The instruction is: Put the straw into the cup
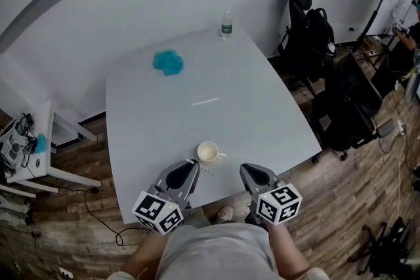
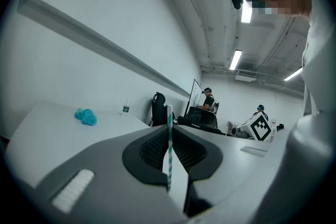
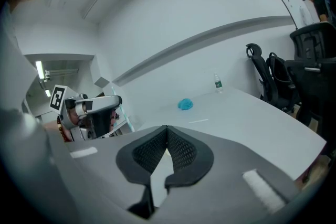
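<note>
Okay, head view: white table, cream cup near its 6 o'clock edge, close to the person. The left gripper is at the cup's 7 o'clock, with a teal-striped straw poking out of its tips just beside the cup, not in it. The right gripper is at the cup's 4 o'clock. A second straw lies flat at the cup's 12 o'clock, a blue cloth at 11, and a water bottle at the far edge. Left gripper view: jaws clamped on the teal-striped straw, which stands upright between them. Right gripper view: jaws pressed together with nothing between; the left gripper and its straw show at 9 o'clock.
</note>
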The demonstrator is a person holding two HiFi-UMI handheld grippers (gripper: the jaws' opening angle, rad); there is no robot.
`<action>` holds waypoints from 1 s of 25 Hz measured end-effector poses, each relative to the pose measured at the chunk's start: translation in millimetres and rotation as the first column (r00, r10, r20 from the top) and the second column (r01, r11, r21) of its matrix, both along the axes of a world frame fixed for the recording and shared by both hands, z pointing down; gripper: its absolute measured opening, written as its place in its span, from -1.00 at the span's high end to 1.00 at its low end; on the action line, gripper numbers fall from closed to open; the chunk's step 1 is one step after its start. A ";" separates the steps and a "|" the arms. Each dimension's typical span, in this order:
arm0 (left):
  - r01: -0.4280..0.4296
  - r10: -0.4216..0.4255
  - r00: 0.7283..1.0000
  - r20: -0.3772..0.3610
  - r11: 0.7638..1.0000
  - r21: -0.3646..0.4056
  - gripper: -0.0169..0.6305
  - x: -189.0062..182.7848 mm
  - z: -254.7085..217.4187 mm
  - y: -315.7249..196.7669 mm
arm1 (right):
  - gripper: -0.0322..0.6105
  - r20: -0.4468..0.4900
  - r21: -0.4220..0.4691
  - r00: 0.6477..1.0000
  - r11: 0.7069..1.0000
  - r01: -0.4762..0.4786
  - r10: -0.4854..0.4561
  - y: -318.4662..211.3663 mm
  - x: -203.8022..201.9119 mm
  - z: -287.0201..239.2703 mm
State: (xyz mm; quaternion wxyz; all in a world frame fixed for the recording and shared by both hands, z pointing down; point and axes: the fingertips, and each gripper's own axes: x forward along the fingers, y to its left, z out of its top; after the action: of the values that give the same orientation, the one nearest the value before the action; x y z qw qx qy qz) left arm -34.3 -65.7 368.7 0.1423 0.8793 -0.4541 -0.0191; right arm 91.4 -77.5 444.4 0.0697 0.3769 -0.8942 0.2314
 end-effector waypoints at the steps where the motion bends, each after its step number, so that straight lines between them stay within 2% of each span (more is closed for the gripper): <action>1: -0.002 0.002 1.000 -0.001 1.000 -0.002 0.82 -0.1 -0.9 -0.9 | 0.88 0.001 -0.001 1.000 1.000 0.001 -0.001 -0.2 -1.1 -0.4; 25: -0.067 0.067 0.997 -0.031 0.998 -0.015 0.82 -25.8 -7.0 -55.3 | 0.88 -0.023 -0.015 0.998 0.998 -0.060 0.060 -36.7 -20.3 -7.6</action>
State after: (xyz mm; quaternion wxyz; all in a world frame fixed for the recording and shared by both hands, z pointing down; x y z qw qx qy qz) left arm -60.2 -120.9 361.7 0.1567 0.8924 -0.4224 -0.0240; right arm 71.1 -114.3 436.7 0.0758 0.4057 -0.8797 0.2362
